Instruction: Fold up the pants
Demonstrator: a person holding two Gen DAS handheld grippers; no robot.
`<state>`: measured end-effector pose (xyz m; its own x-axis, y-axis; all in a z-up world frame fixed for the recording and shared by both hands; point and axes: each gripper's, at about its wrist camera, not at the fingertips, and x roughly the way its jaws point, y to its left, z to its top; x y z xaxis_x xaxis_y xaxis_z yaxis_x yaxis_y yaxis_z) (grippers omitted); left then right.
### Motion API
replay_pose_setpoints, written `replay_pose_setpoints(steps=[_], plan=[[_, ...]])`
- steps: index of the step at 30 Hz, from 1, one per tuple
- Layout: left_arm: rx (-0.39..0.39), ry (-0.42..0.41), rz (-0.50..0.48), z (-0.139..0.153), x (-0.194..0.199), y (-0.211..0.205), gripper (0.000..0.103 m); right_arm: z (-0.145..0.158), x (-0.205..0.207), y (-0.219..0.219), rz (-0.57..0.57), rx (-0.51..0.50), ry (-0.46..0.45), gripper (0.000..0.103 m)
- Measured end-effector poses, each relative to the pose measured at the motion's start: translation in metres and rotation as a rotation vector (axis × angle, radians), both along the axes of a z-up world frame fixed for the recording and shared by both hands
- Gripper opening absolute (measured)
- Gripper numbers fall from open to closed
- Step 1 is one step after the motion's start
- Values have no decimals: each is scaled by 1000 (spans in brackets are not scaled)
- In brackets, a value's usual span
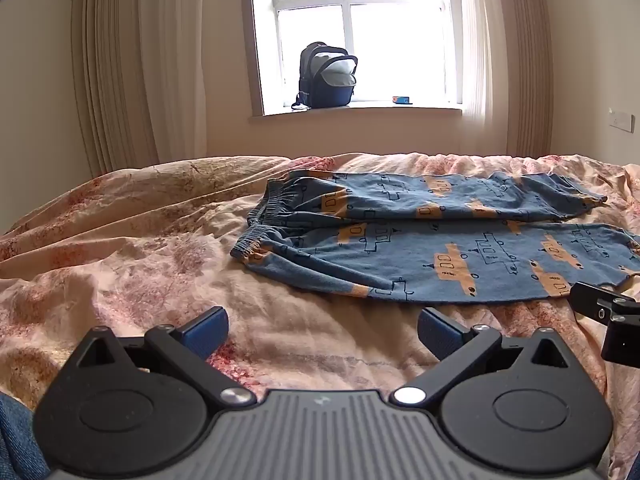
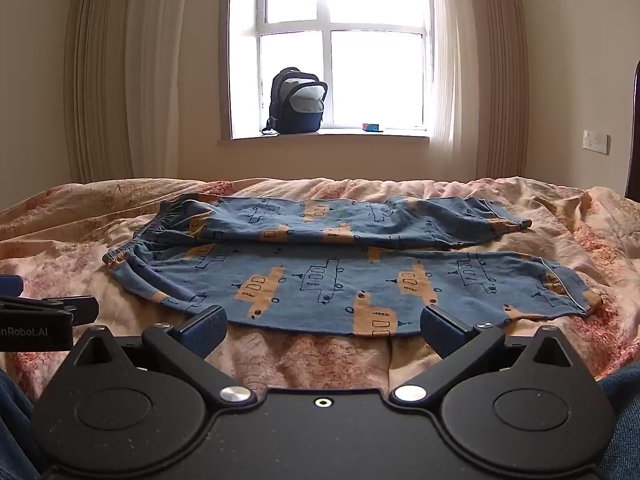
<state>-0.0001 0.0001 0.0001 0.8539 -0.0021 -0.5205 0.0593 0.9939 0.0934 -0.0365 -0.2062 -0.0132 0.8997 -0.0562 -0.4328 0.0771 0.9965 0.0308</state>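
Note:
Blue pants (image 1: pixel 420 236) with an orange and dark outline print lie spread flat on the bed, waistband to the left, both legs running right. They also show in the right wrist view (image 2: pixel 340 264). My left gripper (image 1: pixel 322 332) is open and empty, low over the bedspread just in front of the pants' near left edge. My right gripper (image 2: pixel 322 330) is open and empty, its fingertips at the near edge of the front leg. The right gripper's side shows at the left wrist view's right edge (image 1: pixel 608 312).
The bed has a wrinkled pink floral bedspread (image 1: pixel 140 264). Behind it a window sill holds a dark backpack (image 1: pixel 326 76) and a small box (image 1: pixel 402 100). Curtains (image 1: pixel 120 60) hang on both sides. My blue-jeaned legs (image 2: pixel 624 420) are at the bottom corners.

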Motion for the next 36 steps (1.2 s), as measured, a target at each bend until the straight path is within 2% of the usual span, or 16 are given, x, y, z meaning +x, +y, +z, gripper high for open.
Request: replay_pose_setpoints(steps=[36], plan=[[8, 5, 1, 0, 1, 3, 103, -1, 1, 1, -2, -4, 6, 103]])
